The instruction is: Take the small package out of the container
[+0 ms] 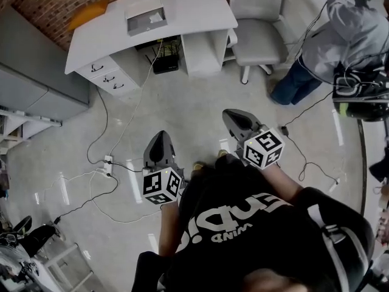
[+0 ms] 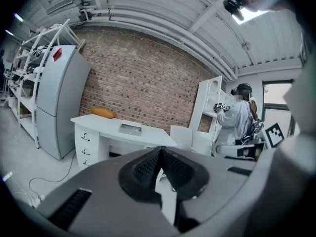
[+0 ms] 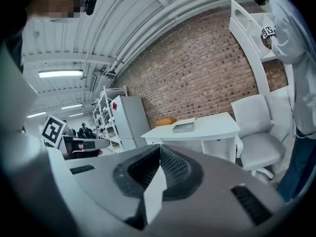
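A shallow grey container (image 1: 146,17) lies on the white desk (image 1: 188,5) at the far side of the room. A pale item shows inside it, too small to identify. The container (image 2: 131,129) also appears straight ahead in the left gripper view, and the same container (image 3: 183,127) in the right gripper view. My left gripper (image 1: 161,137) and right gripper (image 1: 233,115) hover over the floor close to my body, far short of the desk. Both point toward it. The left gripper (image 2: 160,153) is shut and empty. The right gripper (image 3: 160,154) is shut and empty too.
A white chair (image 1: 258,23) stands right of the desk. A person in a grey top (image 1: 349,35) stands at the far right. Cables and a power strip (image 1: 108,163) lie on the floor. An orange cushion (image 1: 85,14) sits at the desk's left end, beside a grey fridge (image 2: 59,102).
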Demonstrator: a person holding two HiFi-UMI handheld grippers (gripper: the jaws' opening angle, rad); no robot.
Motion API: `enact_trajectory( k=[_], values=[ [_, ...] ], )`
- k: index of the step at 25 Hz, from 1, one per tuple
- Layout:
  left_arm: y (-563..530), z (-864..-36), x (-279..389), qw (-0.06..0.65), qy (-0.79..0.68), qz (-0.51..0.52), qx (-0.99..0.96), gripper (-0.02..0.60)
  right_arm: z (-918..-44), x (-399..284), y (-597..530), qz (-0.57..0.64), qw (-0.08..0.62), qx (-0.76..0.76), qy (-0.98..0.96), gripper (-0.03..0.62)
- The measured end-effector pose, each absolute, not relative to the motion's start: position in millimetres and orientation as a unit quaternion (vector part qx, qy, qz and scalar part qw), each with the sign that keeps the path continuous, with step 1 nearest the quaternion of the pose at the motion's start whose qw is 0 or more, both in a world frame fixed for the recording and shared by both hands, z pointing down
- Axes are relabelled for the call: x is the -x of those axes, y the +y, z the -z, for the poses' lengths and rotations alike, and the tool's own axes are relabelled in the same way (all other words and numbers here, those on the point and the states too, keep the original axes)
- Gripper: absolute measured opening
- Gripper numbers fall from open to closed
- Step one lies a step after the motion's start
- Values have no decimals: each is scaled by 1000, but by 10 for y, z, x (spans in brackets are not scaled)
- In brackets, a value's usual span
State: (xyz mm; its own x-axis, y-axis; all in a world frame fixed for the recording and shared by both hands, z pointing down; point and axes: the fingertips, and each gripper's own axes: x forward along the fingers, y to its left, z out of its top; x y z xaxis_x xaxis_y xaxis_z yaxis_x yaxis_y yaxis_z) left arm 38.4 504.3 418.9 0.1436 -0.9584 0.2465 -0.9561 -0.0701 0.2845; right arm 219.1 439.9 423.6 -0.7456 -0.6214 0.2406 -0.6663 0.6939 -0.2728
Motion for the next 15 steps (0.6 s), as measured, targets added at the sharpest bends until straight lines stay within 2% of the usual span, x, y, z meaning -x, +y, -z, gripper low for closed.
enact_trajectory(
  k=[15],
  values=[
    [4856, -4293, 23, 190, -639, 10, -745, 5, -4349, -1878, 4355, -166, 60, -380, -908, 0]
  ],
)
